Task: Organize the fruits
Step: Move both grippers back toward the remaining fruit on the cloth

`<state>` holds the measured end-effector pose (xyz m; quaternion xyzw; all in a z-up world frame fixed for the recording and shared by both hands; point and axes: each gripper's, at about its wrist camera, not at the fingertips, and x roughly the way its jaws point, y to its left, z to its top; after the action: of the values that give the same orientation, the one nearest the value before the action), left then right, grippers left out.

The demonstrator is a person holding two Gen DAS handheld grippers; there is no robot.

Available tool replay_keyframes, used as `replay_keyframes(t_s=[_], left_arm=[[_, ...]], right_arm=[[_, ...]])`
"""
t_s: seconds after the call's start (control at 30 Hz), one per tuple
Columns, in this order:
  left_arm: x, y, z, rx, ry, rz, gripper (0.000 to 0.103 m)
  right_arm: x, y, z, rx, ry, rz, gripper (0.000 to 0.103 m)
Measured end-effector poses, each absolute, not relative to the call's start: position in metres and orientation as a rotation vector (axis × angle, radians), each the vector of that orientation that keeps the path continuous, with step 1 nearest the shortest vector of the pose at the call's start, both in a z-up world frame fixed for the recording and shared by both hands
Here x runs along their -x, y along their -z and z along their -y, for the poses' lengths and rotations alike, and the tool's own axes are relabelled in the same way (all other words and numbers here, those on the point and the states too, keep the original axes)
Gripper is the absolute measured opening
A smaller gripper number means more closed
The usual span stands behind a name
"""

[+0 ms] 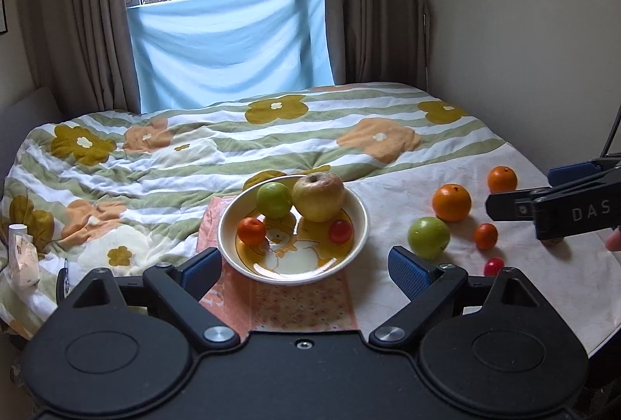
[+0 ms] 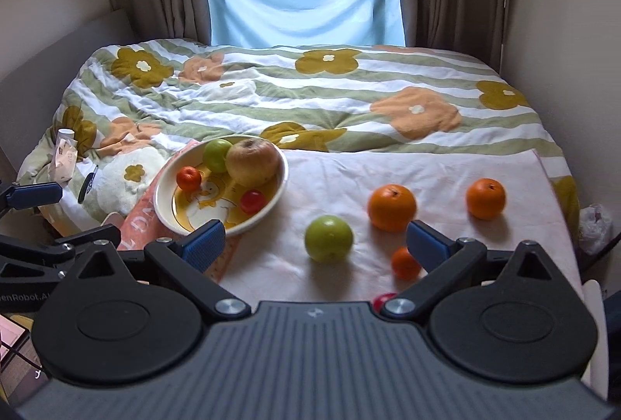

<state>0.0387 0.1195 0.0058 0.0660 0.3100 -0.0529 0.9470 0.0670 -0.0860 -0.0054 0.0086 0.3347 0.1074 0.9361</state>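
A white bowl point(image 1: 359, 210) with a duck picture sits on the bed and holds a large yellow apple point(image 1: 318, 196), a green apple point(image 1: 273, 199), a small orange point(image 1: 251, 230) and a red cherry tomato point(image 1: 340, 231). On the cloth to its right lie a green apple point(image 1: 428, 237), two big oranges point(image 1: 451, 202) point(image 1: 502, 179), a small orange point(image 1: 485, 236) and a red tomato point(image 1: 493, 266). My left gripper point(image 1: 304, 266) is open and empty just before the bowl. My right gripper point(image 2: 316, 243) is open and empty, with the green apple point(image 2: 328, 238) between its fingers' line of sight.
A pale cloth point(image 2: 388, 167) covers the near right of the flowered duvet point(image 2: 310, 90). A pink patterned mat point(image 1: 295, 303) lies under the bowl. A small paper packet point(image 1: 23, 253) lies at the bed's left edge. Walls close in on both sides; curtains and a window at the back.
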Motion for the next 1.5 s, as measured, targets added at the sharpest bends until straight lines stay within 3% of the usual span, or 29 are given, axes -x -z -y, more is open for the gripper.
replay_keyframes(t_s=[0.6,1.17,1.33,1.5], left_arm=[[-0.013,0.014,-0.001,-0.086,0.074,-0.667,0.095],[-0.067,0.08,0.081,-0.181,0.142,-0.715,0.092],[-0.085,0.102,0.092,-0.184,0.184,-0.758,0.082],[-0.097,0.119,0.097,-0.178,0.195,-0.798,0.063]], right_arm=[[-0.049,0.027,0.222,0.041,-0.237,-0.727,0.103],[-0.1,0.089,0.295,0.032,-0.202,-0.768,0.103],[-0.11,0.105,0.297,0.018,-0.212,-0.785,0.103],[-0.118,0.121,0.296,0.005,-0.219,-0.811,0.103]])
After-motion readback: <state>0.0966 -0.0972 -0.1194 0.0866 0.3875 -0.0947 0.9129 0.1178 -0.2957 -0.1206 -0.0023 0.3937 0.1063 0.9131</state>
